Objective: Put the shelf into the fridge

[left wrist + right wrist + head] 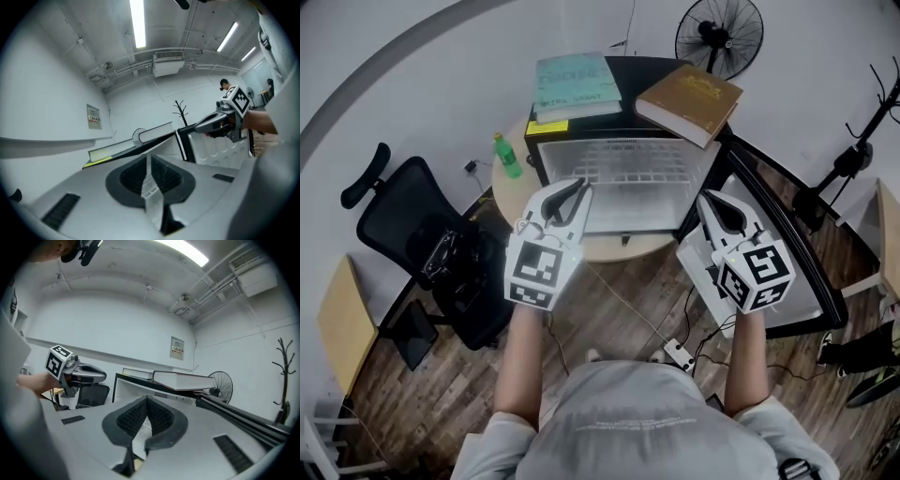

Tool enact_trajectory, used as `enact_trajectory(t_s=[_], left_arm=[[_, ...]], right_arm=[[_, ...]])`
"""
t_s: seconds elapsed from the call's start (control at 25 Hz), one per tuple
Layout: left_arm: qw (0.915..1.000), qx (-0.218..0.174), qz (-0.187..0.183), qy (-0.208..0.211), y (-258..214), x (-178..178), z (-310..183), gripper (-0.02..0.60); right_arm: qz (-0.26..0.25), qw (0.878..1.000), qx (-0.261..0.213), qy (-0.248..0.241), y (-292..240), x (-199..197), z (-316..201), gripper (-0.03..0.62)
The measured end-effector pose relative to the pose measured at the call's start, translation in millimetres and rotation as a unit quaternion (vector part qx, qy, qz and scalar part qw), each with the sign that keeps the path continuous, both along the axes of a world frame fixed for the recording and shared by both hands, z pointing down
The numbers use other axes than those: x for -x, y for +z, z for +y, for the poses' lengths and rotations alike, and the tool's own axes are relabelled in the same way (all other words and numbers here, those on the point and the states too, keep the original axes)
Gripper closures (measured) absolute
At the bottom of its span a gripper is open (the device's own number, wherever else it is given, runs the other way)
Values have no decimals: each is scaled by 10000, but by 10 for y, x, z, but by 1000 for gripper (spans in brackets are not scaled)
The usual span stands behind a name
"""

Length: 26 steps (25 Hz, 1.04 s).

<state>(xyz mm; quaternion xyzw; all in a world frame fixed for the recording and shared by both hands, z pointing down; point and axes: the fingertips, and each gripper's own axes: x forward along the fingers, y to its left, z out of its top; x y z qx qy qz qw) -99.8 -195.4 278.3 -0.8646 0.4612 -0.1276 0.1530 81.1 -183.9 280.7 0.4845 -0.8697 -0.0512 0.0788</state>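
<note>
Teal book [577, 82] lettering blurred, wall notice [93, 117] illegible, nothing readable

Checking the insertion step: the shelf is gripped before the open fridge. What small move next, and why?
Probably ease the shelf level and straight into the fridge: left gripper and right gripper are shut on its side edges, it hangs before the opening, and the door stands aside.

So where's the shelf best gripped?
By its two side edges, one gripper from each side: the shelf is a wide, flat clear panel, so the left gripper and right gripper pinching opposite edges should keep it level.
</note>
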Motion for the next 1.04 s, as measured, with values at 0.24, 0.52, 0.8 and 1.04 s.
enact_trajectory(t_s=[0.24,0.52,0.8,1.04], left_arm=[[10000,-46,-31,-11,-15,-31,-48,541],[9999,-153,-65,16,23,-85,-62,541],[9998,27,-158,73,185,-138,-100,542],[9993,90,-309,190,305,-206,-144,543]], right_arm=[[151,9999,-32,13,-6,-15,-25,579],[237,9997,25,11,82,-25,-62,579],[314,9995,84,-43,165,-15,-107,579],[460,9988,117,-129,261,21,-177,579]])
